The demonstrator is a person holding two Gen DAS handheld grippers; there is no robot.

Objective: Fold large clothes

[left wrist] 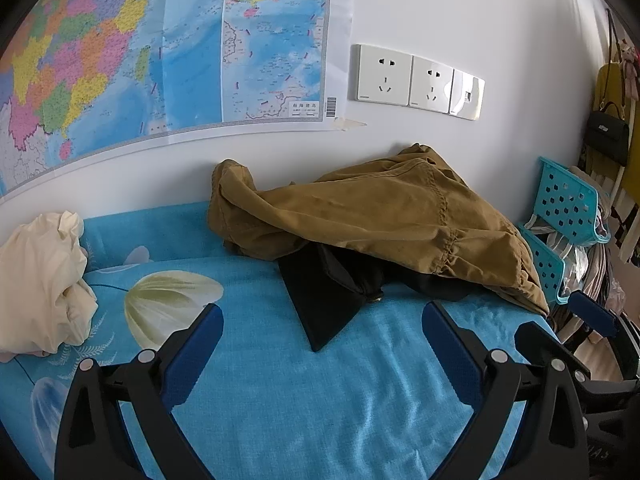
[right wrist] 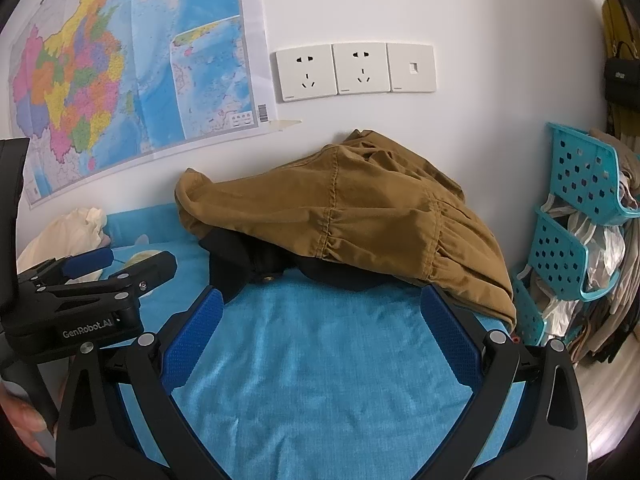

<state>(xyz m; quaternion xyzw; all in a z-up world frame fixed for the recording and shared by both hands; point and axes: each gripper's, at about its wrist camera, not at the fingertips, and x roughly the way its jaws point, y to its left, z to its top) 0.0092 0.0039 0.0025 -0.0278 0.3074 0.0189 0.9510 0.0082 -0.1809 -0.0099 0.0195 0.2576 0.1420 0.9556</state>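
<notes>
Against the far wall, on the blue bedsheet (left wrist: pixel 320 400), lies a crumpled brown jacket (left wrist: pixel 380 212), heaped up and touching the white wall behind it. Its black lining (left wrist: pixel 324 300) spills out from under the near edge, one flat dark corner pointing toward the camera, with a small brass snap showing beside it. From the right wrist view the same brown jacket (right wrist: pixel 360 216) bulges up in the middle of the far side, its gathered hem hanging toward the right edge of the bed, the black lining (right wrist: pixel 236 264) poking out on the left.

Both tools hover over the bare sheet on the near side, well short of the garment. The left gripper (left wrist: pixel 322 320) has its blue-padded fingers spread wide, nothing between them, and it shows again at the left of the right wrist view as the left gripper (right wrist: pixel 120 268), a hand on its handle below. The right gripper (right wrist: pixel 322 304) is spread wide too, its tips near the jacket's near edge but apart from it.

Over on the far left sits a bunched cream cloth (left wrist: pixel 40 280) on the floral print. A colourful map (left wrist: pixel 160 48) hangs on the wall, wall sockets (right wrist: pixel 352 70) just right of it. Turquoise baskets (right wrist: pixel 576 216) stuffed with plastic bags stand off the right side of the bed.
</notes>
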